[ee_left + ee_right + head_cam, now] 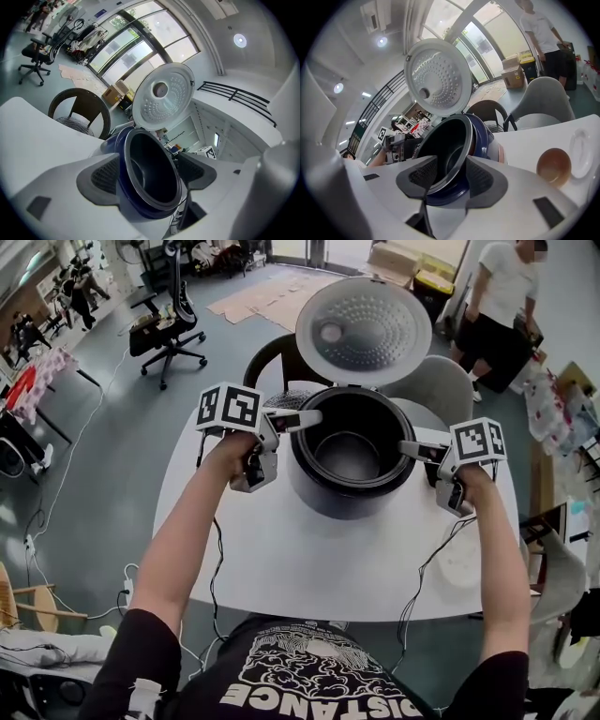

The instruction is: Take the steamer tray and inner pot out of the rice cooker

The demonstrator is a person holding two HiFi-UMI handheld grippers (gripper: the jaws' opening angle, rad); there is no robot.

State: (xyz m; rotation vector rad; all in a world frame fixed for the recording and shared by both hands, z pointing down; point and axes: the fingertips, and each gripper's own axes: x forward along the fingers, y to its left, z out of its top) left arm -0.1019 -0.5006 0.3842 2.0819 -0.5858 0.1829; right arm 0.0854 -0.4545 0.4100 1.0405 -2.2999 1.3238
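The dark blue rice cooker (323,495) stands mid-table with its lid (364,331) swung up. The black inner pot (347,456) sits inside it and looks empty; I see no steamer tray in it. My left gripper (295,420) reaches over the pot's left rim. In the left gripper view the left gripper (150,174) has its jaws wide apart, with the pot (145,152) between them. My right gripper (412,450) is at the right rim. In the right gripper view the right gripper (452,173) straddles the pot's rim (461,140), one pad inside and one outside, a gap still showing.
The white table (281,559) holds a brown bowl (553,166) and a white dish (580,152) to the cooker's right. A brown chair (272,357) and a grey chair (441,381) stand behind the table. A person (502,296) stands at the back right. Cables (216,568) trail over the table's front.
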